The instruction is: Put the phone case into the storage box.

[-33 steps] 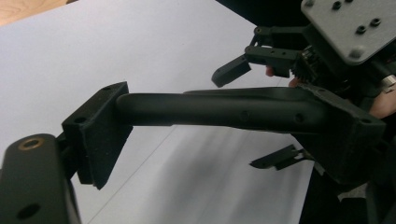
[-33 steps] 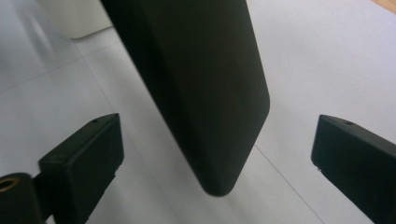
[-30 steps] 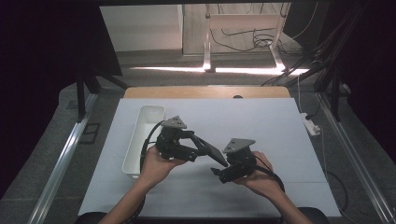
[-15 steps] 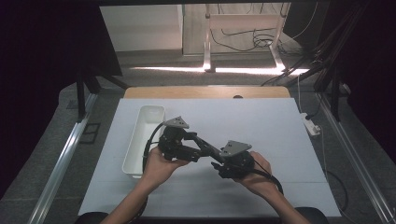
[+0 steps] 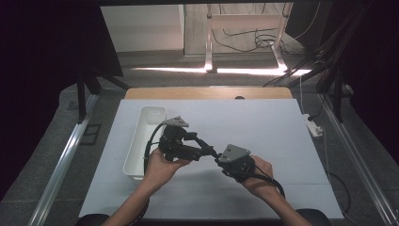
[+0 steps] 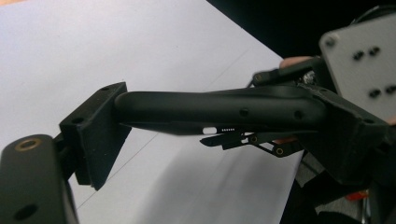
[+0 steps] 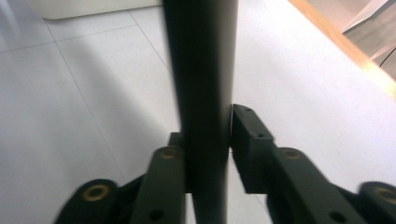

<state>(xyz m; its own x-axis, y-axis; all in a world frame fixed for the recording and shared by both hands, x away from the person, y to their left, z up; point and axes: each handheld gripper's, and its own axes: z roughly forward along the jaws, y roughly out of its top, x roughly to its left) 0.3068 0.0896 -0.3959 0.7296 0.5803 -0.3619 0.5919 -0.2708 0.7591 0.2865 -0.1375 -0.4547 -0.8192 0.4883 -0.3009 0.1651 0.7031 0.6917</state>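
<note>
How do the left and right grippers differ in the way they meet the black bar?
The left gripper meets the black bar at its end; the right gripper straddles it partway along. The right gripper's jaws have just been closing, with the bar between them. The left gripper sits nearer the white tray. Both are hand-held.
</note>
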